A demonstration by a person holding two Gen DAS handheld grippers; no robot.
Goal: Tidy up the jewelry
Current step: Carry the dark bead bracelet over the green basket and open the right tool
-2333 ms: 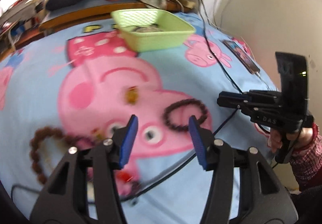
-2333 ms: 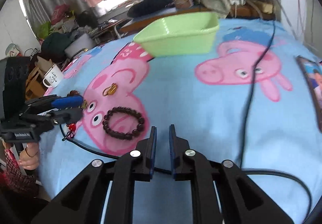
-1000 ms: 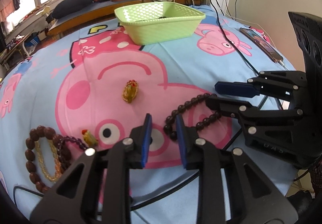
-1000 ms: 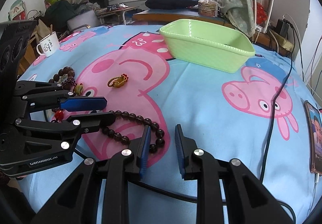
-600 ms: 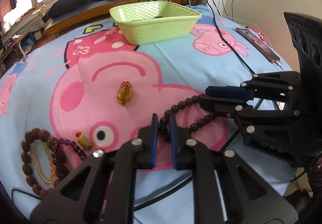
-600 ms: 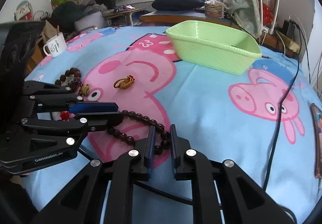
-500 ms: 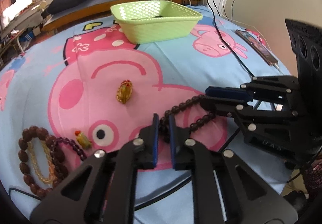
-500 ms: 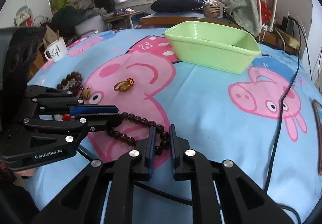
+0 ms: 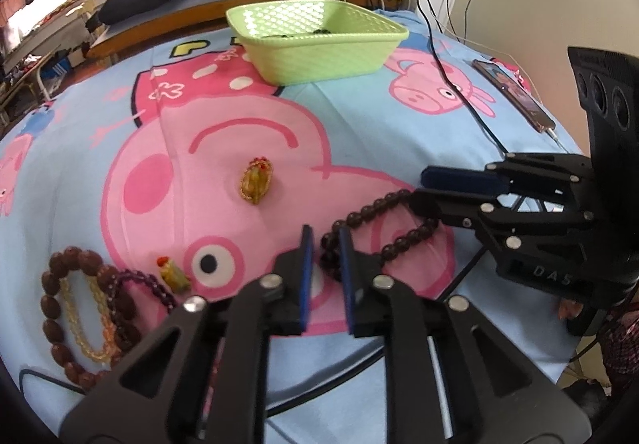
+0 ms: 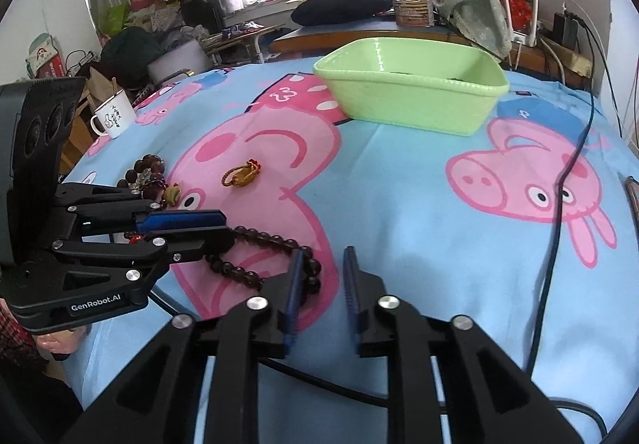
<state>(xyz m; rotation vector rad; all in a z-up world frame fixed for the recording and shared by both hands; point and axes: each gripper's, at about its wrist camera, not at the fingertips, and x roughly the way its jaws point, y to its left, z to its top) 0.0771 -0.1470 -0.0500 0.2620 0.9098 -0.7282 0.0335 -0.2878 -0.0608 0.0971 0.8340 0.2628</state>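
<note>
Dark brown beads form the bracelet (image 9: 375,228) at the lower centre of the left wrist view. My left claw (image 9: 324,244) has its blue fingers a little apart around the near end of this bracelet, and I cannot tell if they press it. From the right side of the frame my right claw (image 9: 423,190) reaches to the far end of the loop. The green basket (image 9: 319,44) stands at the upper centre on the cartoon bedsheet (image 9: 399,132), well apart from the beads.

In the right wrist view the right claw (image 10: 321,268) is parted, with the bracelet (image 10: 275,256) just beside its left finger, not between the fingers. The left claw (image 10: 223,228) comes in from the left at the other end.

I judge the step is picking up the bracelet. Next, one claw must close firmly on the beads, lift them, and carry them to the basket (image 10: 411,100).
</note>
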